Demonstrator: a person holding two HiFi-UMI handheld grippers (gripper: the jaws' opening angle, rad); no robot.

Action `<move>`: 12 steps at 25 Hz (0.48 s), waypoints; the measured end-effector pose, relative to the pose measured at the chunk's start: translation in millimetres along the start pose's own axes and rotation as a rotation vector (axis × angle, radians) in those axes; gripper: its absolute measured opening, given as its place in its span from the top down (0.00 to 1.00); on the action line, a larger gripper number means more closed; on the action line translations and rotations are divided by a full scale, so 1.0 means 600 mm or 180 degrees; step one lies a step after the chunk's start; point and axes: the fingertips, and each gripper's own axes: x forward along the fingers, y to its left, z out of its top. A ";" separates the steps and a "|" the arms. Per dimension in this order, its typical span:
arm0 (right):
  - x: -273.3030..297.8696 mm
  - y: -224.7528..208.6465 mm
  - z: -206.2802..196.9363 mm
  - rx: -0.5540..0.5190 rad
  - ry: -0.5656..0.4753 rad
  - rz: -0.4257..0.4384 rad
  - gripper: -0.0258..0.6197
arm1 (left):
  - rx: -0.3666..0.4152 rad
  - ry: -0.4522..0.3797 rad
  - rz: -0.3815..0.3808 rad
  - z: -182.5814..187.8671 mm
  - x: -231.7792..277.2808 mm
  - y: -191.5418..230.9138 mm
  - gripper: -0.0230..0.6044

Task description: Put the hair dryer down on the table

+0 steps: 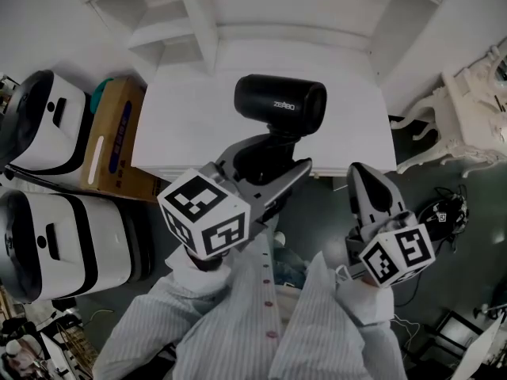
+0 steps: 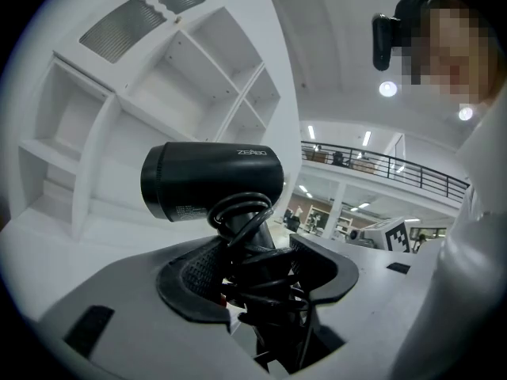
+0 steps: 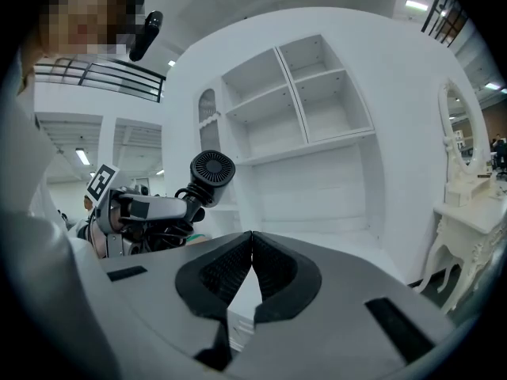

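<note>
- Your striped sleeves (image 1: 238, 323) fill the bottom centre of the head view, one running up to each marker cube.
- Your left tool (image 1: 269, 163) sits at centre frame with its jaws wide apart around the hair dryer (image 1: 280, 101). Its own view shows the left tool (image 2: 261, 260) with both ribbed pads pressed on the handle, which has the black cord (image 2: 242, 216) coiled round it.
- Your right tool (image 1: 358, 172) is at lower right, pointing up the frame. In its own view the right tool (image 3: 251, 248) has its pads meeting at the tips, with nothing between them.
- You have the hair dryer by the handle, its black barrel lying across the frame above the left tool's jaws and over the front part of the white table (image 1: 190, 125).
- From the right tool's view the hair dryer (image 3: 211, 170) shows at left of centre with its round grille facing the camera, and it looks lifted clear of the table top.
- Left of the table stand a cardboard box (image 1: 111, 137) and two white-and-black machines (image 1: 47, 117).
- Behind the table, along the top of the frame, rises a white shelf unit (image 1: 238, 14).
- Well off to the right stands a white ornate dressing table (image 1: 475, 109).
</note>
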 end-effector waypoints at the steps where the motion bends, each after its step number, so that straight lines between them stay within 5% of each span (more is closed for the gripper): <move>1: 0.011 -0.003 0.000 0.0011 0.0011 0.0020 0.94 | -0.0010 -0.0002 0.0019 0.003 0.003 0.010 0.57; 12: 0.159 -0.082 0.020 -0.0034 0.0115 0.0056 0.94 | -0.0029 0.0017 -0.0047 0.052 0.116 0.137 0.57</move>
